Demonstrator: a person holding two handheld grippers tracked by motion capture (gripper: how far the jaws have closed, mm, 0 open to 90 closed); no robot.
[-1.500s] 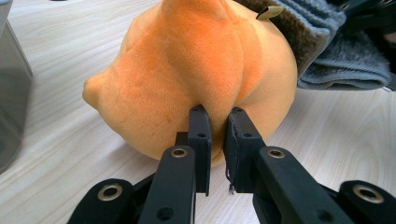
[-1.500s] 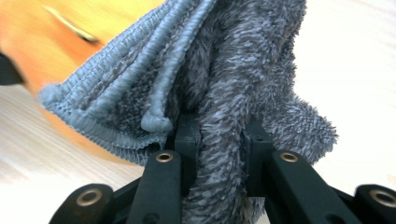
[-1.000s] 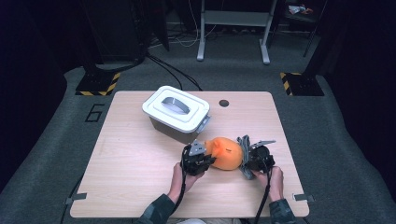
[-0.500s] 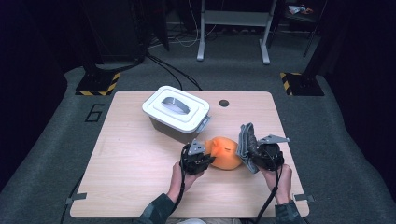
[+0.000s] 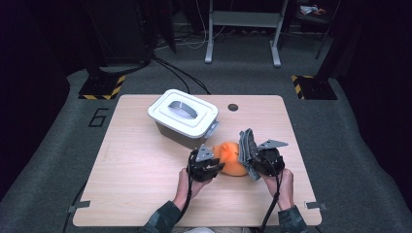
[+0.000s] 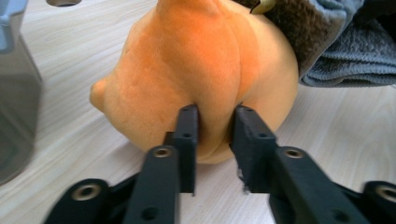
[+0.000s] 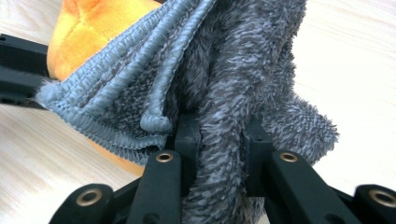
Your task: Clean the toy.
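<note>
While both grippers pinch orange plush (image 5: 231, 158) and grey cloth (image 5: 246, 145), lidded bin (image 5: 183, 116) just behind.

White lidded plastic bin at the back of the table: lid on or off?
On. The white lidded plastic bin has its white lid seated flat across the top, and a grey side latch shows at its right end. Cannot tell whether that latch is locked.

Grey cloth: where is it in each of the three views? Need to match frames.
High view: grey cloth lower centre-right, bunched upright beside the right gripper.
Left gripper view: top right corner, behind the orange plush.
Right gripper view: centre, clamped between the jaws.
Shared landmark: orange plush toy, touching the cloth in all three.
</note>
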